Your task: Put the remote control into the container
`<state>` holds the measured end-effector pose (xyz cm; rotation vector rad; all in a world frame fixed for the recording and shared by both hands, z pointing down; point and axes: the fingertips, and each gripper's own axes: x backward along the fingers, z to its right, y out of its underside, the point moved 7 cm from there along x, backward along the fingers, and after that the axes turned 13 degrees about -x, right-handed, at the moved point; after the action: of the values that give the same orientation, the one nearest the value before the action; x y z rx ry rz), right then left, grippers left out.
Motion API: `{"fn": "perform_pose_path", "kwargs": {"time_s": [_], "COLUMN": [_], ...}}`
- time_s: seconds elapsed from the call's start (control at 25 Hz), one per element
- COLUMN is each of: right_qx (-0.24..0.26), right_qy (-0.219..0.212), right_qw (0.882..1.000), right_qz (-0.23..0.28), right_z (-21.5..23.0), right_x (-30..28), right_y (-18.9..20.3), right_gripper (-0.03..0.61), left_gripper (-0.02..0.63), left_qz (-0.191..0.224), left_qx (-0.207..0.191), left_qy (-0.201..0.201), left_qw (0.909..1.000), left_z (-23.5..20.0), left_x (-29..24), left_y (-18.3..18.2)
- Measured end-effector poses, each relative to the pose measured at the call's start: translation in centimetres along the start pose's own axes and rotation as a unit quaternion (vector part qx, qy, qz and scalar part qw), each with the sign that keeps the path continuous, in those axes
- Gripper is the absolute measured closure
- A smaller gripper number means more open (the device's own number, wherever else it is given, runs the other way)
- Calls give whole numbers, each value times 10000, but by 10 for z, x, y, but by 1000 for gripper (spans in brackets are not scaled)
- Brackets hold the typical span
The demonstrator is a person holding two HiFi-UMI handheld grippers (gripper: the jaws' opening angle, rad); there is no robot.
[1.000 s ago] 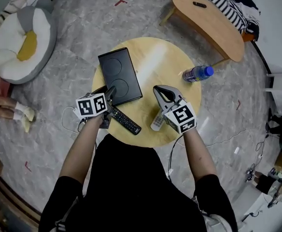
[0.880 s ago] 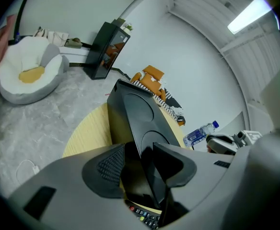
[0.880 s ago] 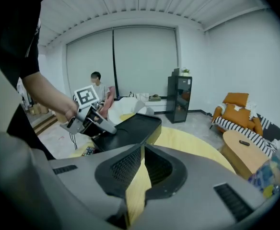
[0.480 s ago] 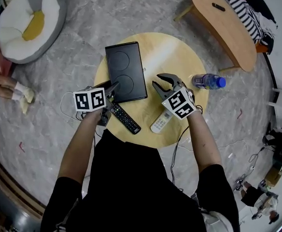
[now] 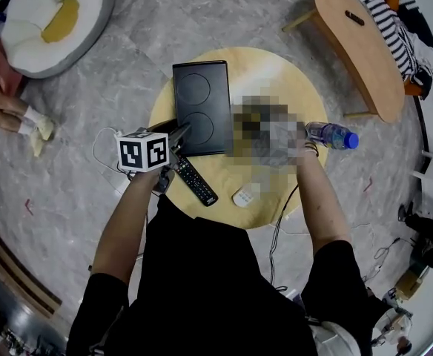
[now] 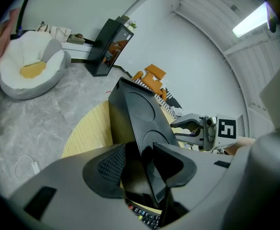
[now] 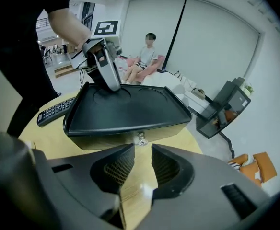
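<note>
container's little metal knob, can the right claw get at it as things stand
Probably yes. The right claw, whose jaws have just been opening with nothing between them, points straight at the small metal knob on the front of the container; only bare table lies between.

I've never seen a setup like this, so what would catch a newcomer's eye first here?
Probably the black container, lying flat on the round wooden table, with the fingers of the left gripper clamped on its near corner. Next, the black remote control on the table just beside that gripper, and a water bottle at the table's right edge.
</note>
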<state>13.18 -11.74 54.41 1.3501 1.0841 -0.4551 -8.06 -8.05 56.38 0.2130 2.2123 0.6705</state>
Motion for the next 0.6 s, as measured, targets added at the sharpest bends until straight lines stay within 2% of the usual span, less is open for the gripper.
{"fn": "perform_pose_path", "kwargs": {"time_s": [0.24, 0.6], "right_qx": [528, 920], "right_qy": [-167, -250], "right_qw": [9983, 9952], "right_qz": [-191, -225], "right_z": [3, 0], "right_x": [-14, -26], "right_y": [-2, -9], "right_gripper": [485, 486], "left_gripper": [443, 442], "left_qz": [-70, -61], "left_qx": [21, 36], "left_qy": [-42, -60], "left_qw": [10000, 10000], "left_z": [0, 1], "left_x": [0, 2], "left_y": [-1, -2]}}
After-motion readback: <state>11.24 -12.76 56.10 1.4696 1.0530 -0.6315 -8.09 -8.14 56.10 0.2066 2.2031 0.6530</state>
